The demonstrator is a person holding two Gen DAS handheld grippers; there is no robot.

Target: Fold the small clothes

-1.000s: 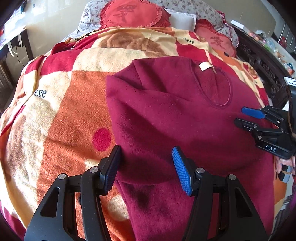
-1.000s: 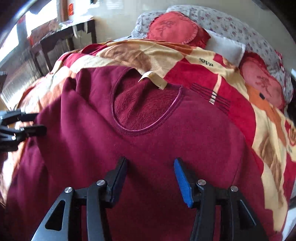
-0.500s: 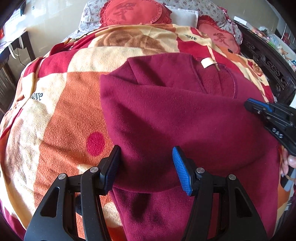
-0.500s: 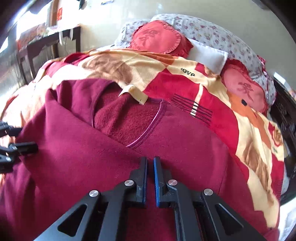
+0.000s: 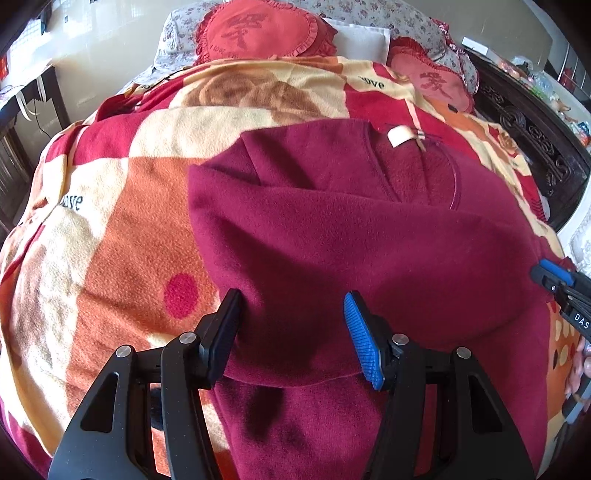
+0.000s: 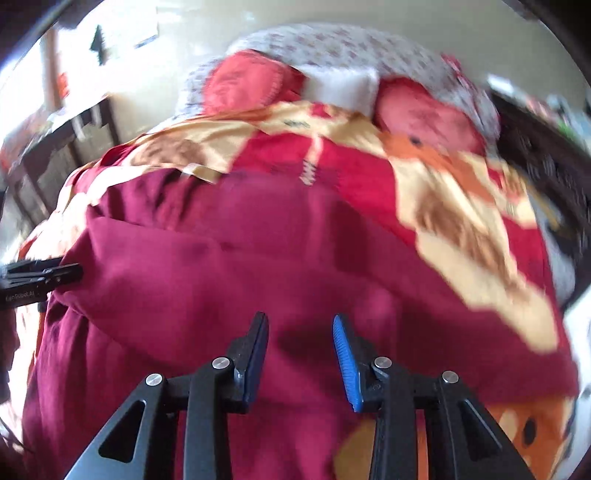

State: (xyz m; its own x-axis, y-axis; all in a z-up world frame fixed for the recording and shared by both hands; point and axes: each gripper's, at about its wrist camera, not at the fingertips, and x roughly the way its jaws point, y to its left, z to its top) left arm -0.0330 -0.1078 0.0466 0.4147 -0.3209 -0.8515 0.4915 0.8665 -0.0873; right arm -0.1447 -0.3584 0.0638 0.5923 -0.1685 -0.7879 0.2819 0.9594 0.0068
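Note:
A maroon fleece sweater lies on the bed with one layer folded across its body, partly covering the neckline and its white label. My left gripper stands open at the near left of the fold, its fingers straddling the fabric without pinching it. My right gripper hovers over the sweater's right part. Its jaws are opening and nothing is pinched between them. This view is blurred. Each gripper also shows in the other's view: the right gripper at the far right edge, the left gripper at the left edge.
The sweater rests on a red, orange and cream blanket that covers the bed. Red heart-shaped cushions and floral pillows lie at the head. Dark carved wooden furniture runs along the right side, and a dark desk stands at the left.
The right gripper shut on the sweater's fabric, drew the folded layer rightward over the neckline, then parted its jaws and swung right. The left gripper stayed put.

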